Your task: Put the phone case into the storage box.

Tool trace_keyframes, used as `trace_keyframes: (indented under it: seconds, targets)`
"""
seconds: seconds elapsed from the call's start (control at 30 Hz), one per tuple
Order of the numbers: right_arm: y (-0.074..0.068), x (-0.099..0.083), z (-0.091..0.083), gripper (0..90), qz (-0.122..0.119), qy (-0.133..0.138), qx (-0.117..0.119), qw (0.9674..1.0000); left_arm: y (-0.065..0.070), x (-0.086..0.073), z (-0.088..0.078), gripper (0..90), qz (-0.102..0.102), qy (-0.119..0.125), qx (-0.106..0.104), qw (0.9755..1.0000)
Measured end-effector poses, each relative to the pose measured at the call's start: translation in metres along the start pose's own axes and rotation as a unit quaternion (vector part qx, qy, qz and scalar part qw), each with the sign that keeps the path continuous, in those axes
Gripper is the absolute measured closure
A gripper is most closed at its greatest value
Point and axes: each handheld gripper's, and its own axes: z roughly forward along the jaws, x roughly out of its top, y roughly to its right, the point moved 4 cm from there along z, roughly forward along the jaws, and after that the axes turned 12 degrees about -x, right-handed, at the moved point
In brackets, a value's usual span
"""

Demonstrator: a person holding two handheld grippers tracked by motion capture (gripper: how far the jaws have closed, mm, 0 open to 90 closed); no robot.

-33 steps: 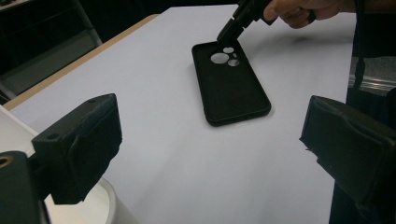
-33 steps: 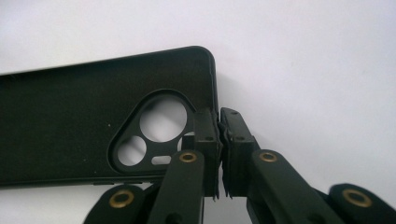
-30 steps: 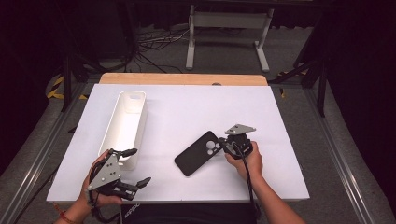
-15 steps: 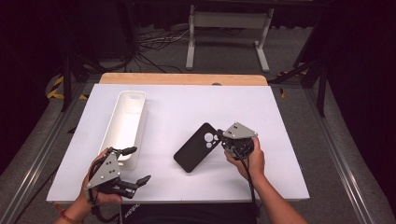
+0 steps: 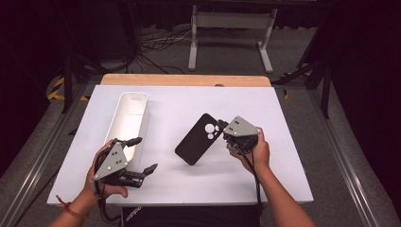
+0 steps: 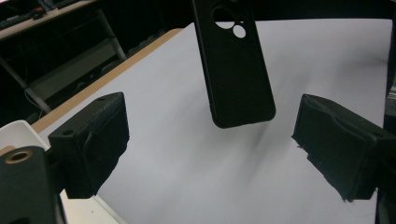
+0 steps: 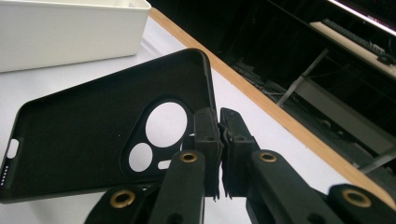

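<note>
A black phone case point(image 5: 198, 138) with round camera holes hangs tilted just above the white table point(image 5: 265, 109), casting a shadow below it. My right gripper point(image 5: 222, 126) is shut on the case's edge beside the camera cutout; in the right gripper view the jaws point(image 7: 219, 116) pinch the rim of the case point(image 7: 84, 135), whose hollow inside faces the camera. My left gripper point(image 5: 145, 153) stands open near the front left of the table, with nothing between its fingers. In the left gripper view the case point(image 6: 233, 70) hangs ahead of the wide-apart jaws.
A long white tray point(image 5: 144, 125) lies on the left of the table, right beside the left gripper; its wall point(image 7: 70, 32) shows behind the case. A wooden strip point(image 5: 184, 79) runs along the far edge. Cables and a stand sit on the floor beyond.
The right gripper has raised the phone case off the table and carried it slightly farther away. The left gripper has edged forward a little and stays open.
</note>
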Motion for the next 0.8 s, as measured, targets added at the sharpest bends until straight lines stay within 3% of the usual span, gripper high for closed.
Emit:
trace_keyframes:
  seconds: [0.1,0.2,0.37,0.43,0.57,0.8]
  targets:
    - [-0.001,0.005,-0.001,87.5,-0.004,0.01,0.008,0.9999,-0.005,0.01,0.006,11.4,-0.002,-0.001,0.005,1.0]
    - [-0.003,0.01,-0.002,87.5,-0.016,0.018,0.012,0.9997,-0.007,0.025,0.013,11.8,0.017,-0.002,0.014,0.9998]
    - [-0.008,0.016,-0.002,87.5,-0.03,0.033,0.027,0.9987,-0.008,0.046,0.033,13.8,-0.001,0.006,-0.005,1.0]
    - [-0.014,0.019,-0.005,87.5,-0.046,0.042,0.034,0.9975,-0.006,0.052,0.043,14.4,-0.001,-0.001,-0.009,1.0]
    - [-0.022,0.022,-0.011,87.4,-0.062,0.058,0.04,0.9956,-0.004,0.059,0.057,15.0,0.007,-0.009,-0.018,0.9998]
    - [-0.031,0.023,-0.016,87.4,-0.089,0.07,0.041,0.9927,-0.013,0.061,0.072,23.3,-0.011,-0.017,-0.022,0.9996]
